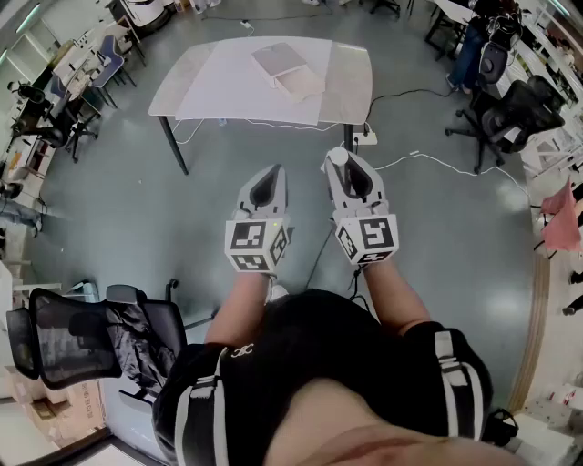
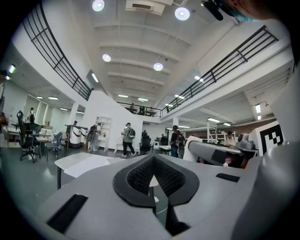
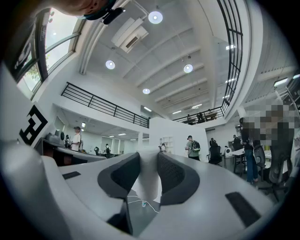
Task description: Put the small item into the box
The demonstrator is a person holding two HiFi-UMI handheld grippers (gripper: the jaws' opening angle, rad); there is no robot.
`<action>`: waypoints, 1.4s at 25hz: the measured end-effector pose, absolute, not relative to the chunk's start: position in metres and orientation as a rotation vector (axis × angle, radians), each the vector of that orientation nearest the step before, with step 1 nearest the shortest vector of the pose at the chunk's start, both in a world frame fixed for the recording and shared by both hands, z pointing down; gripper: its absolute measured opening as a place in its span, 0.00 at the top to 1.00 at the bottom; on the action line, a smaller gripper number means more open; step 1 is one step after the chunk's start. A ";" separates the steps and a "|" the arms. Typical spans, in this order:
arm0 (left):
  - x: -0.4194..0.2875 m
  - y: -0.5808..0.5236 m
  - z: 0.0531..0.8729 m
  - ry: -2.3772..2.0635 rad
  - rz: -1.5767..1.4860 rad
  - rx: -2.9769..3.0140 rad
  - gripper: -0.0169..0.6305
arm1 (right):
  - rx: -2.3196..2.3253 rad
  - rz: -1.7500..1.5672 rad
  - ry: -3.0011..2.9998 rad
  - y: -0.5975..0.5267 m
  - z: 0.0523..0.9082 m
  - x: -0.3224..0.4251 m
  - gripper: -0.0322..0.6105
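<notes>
The worktop [image 1: 182, 86] stands well ahead of you across open floor, and the box [image 1: 287, 71] lies on it toward the far edge. You hold both grippers up in front of you, likely for the walk over. Your left gripper [image 1: 269, 177] is closed and empty. Your right gripper [image 1: 346, 168] pinches the small white item [image 3: 144, 187] so it can go into the box.

Grey floor [image 1: 109, 227], white table [image 1: 196, 82], mesh office chair [image 1: 64, 341], round ceiling lights [image 2: 182, 13].
</notes>
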State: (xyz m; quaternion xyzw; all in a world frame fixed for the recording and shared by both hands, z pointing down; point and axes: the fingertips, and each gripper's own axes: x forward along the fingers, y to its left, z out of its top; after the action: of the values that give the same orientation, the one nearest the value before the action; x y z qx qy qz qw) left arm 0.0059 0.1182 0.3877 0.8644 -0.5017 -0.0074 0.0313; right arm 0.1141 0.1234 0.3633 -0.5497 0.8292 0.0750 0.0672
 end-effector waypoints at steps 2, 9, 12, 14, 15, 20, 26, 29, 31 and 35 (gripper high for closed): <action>0.004 0.117 0.388 -1.543 -0.016 2.667 0.95 | -1.660 0.218 2.499 0.122 0.364 0.112 0.77; -0.011 0.112 0.395 -1.530 -0.006 2.656 0.95 | -1.695 0.186 2.471 0.119 0.368 0.108 0.77; -0.019 0.108 0.396 -1.518 -0.004 2.662 0.95 | -1.730 0.173 2.456 0.116 0.372 0.105 0.77; -0.025 0.106 0.397 -1.510 -0.005 2.668 0.95 | -1.749 0.176 2.449 0.115 0.374 0.101 0.77; -0.028 0.104 0.396 -1.506 -0.007 2.672 0.95 | -1.759 0.178 2.445 0.113 0.375 0.099 0.77; -0.048 0.091 0.396 -1.483 -0.007 2.689 0.95 | -1.803 0.170 2.417 0.100 0.377 0.084 0.77; -0.093 0.079 0.398 -1.474 -0.016 2.698 0.95 | -1.858 0.199 2.373 0.090 0.372 0.058 0.77; -0.112 0.073 0.403 -1.471 -0.016 2.689 0.95 | -1.885 0.200 2.356 0.086 0.374 0.049 0.77; -0.122 0.069 0.406 -1.468 -0.011 2.688 0.95 | -1.895 0.191 2.344 0.083 0.376 0.043 0.77; -0.137 0.063 0.407 -1.460 -0.007 2.691 0.95 | -1.900 0.185 2.341 0.076 0.375 0.030 0.77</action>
State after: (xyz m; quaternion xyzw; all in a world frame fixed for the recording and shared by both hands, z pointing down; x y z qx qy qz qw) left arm -0.1368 0.0628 0.4066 0.8782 -0.4766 -0.0022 0.0398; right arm 0.0302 0.0762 0.3746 -0.6277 0.7737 0.0611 0.0605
